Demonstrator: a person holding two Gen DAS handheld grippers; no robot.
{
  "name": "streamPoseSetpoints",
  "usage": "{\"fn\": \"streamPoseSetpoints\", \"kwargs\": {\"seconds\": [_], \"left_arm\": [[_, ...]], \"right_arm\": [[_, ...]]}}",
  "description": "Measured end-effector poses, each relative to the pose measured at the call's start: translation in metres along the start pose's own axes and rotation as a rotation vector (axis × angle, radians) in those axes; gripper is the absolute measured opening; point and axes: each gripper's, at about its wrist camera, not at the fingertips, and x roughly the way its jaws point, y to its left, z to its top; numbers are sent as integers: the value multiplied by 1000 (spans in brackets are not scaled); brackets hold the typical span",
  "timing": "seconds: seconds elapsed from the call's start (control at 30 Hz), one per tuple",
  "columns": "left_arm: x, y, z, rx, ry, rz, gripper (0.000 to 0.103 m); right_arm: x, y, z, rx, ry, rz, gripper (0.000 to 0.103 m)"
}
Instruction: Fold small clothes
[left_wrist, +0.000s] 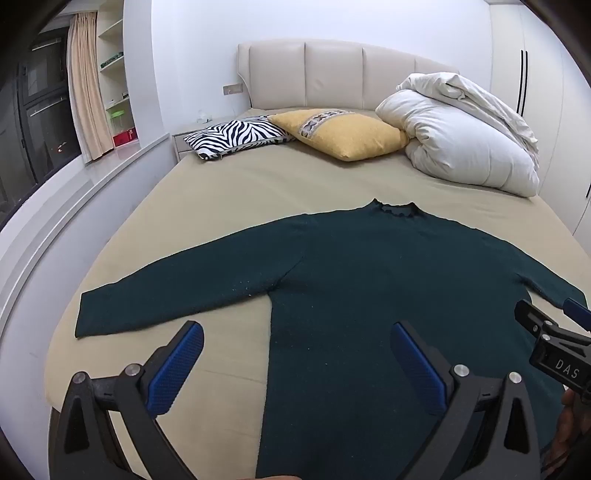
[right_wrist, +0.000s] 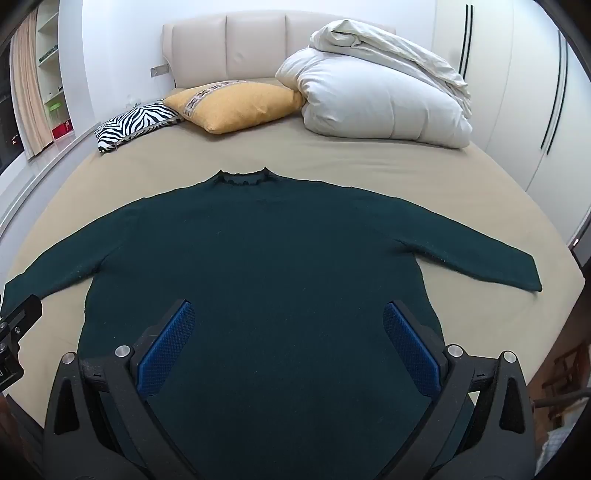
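A dark green long-sleeved sweater (left_wrist: 369, 266) (right_wrist: 266, 251) lies flat on the beige bed sheet (left_wrist: 229, 192) (right_wrist: 332, 162), collar toward the headboard, both sleeves spread out sideways. My left gripper (left_wrist: 295, 332) hangs open above the sweater's left side, near the armpit, with nothing between its blue pads. My right gripper (right_wrist: 286, 312) hangs open above the lower middle of the body, also holding nothing. The right gripper's black frame shows at the right edge of the left wrist view, with fingers of a hand below it.
At the head of the bed lie a zebra-striped pillow (left_wrist: 236, 136) (right_wrist: 136, 122), a yellow pillow (left_wrist: 343, 133) (right_wrist: 236, 105) and a bundled white duvet (left_wrist: 465, 140) (right_wrist: 380, 99). A window ledge (left_wrist: 92, 184) runs along the left; white wardrobes (right_wrist: 517, 110) stand at the right.
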Motion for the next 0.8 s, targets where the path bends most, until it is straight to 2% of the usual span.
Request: {"fn": "streamPoseSetpoints", "kwargs": {"seconds": [0.03, 0.8], "left_arm": [[-5, 3, -2, -19, -19, -14, 103], [4, 11, -6, -38, 0, -14, 103]], "right_arm": [[0, 0, 0, 1, -1, 3, 103], [3, 4, -2, -11, 18, 7, 103]]}}
